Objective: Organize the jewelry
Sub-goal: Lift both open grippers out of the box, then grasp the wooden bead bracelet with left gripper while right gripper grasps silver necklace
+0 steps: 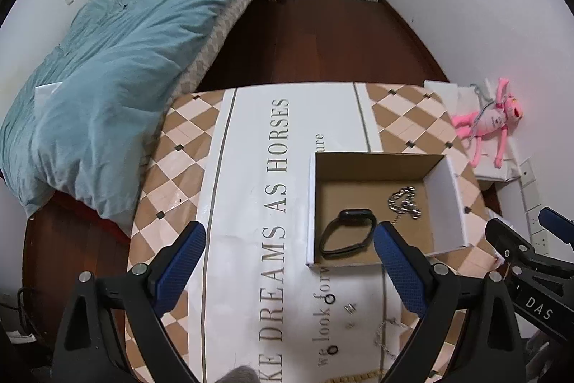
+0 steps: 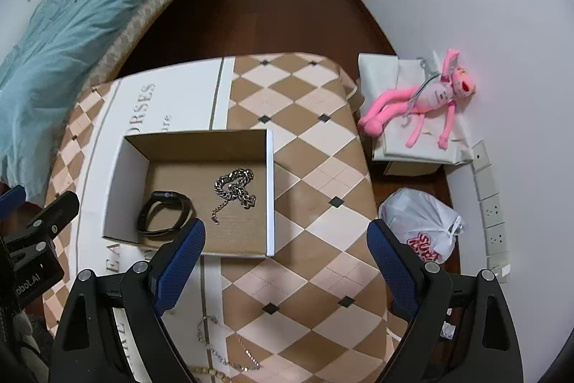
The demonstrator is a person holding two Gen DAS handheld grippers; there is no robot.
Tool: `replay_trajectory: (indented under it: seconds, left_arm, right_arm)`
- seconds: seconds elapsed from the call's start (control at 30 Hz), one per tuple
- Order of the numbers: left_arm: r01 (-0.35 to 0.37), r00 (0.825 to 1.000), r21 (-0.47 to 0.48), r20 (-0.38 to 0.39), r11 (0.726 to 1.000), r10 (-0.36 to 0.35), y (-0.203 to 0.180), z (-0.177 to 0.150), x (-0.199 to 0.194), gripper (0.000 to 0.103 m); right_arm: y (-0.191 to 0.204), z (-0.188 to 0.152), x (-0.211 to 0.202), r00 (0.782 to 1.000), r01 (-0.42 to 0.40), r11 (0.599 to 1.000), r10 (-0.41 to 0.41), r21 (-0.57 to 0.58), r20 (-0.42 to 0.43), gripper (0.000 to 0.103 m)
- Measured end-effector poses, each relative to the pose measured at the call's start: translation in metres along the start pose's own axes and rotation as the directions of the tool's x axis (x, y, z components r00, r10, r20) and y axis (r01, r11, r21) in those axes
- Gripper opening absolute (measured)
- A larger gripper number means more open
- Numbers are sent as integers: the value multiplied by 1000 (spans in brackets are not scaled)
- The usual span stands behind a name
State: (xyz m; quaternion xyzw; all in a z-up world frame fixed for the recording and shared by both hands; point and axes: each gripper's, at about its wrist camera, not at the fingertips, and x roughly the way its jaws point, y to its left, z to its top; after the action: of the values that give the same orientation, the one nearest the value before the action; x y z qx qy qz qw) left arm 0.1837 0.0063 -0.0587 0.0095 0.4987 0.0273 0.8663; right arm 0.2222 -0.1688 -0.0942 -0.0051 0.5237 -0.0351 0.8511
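An open cardboard box [image 1: 445, 200] [image 2: 118, 174] stands on the table. In it lie a black watch band [image 1: 346, 234] [image 2: 163, 212] and a heavy silver chain [image 1: 403, 201] [image 2: 235, 187]. On the table in front of the box lie two small black rings [image 1: 330, 298], silver studs [image 1: 349, 308], a thin silver chain [image 1: 384, 340] [image 2: 222, 347] and a gold chain [image 1: 353, 377] [image 2: 206, 372]. My left gripper [image 1: 290, 264] is open and empty, above the table in front of the box. My right gripper [image 2: 285, 261] is open and empty, near the box's front right corner.
The table has a checked cloth [image 2: 312, 139] with a white printed runner [image 1: 258, 167]. A bed with a blue duvet [image 1: 118, 78] lies to the left. A pink plush toy [image 2: 427, 96] sits on boxes at the right, and a white plastic bag [image 2: 419, 221] is on the floor.
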Motion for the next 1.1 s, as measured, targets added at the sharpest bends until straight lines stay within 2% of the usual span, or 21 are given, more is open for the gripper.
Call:
replay_trajectory:
  seconds: [0.37, 0.5, 0.6, 0.7, 0.87, 0.97, 1.1]
  left_arm:
    - [35, 996, -10, 81, 999, -34, 2, -18, -62, 96]
    - [13, 996, -19, 90, 1000, -11, 5, -28, -76, 96]
    - [11, 996, -17, 86, 1000, -9, 9, -42, -75, 96]
    - [-6, 999, -9, 48, 1000, 7, 11, -67, -61, 96]
    - [-30, 996, 17, -78, 999, 31, 11, -119, -18, 95]
    - [-2, 986, 17, -169, 1000, 5, 10, -151, 13, 95]
    - [54, 968, 15, -247, 998, -48, 0, -177, 38, 93]
  right_arm:
    - [-8, -24, -77, 992, -12, 1000, 10, 19, 127, 93]
    - [-10, -38, -95, 989, -39, 999, 36, 20, 143, 93]
    - [-12, -55, -98, 991, -64, 998, 61, 18, 119, 93]
    - [-13, -81, -82, 997, -60, 998, 60, 10, 58, 93]
    - [-14, -134, -28, 992, -88, 996, 91, 32, -87, 93]
    - [-18, -160, -3, 986, -84, 995, 91, 55, -141, 93]
    - [-21, -181, 15, 980, -84, 994, 96, 77, -175, 92]
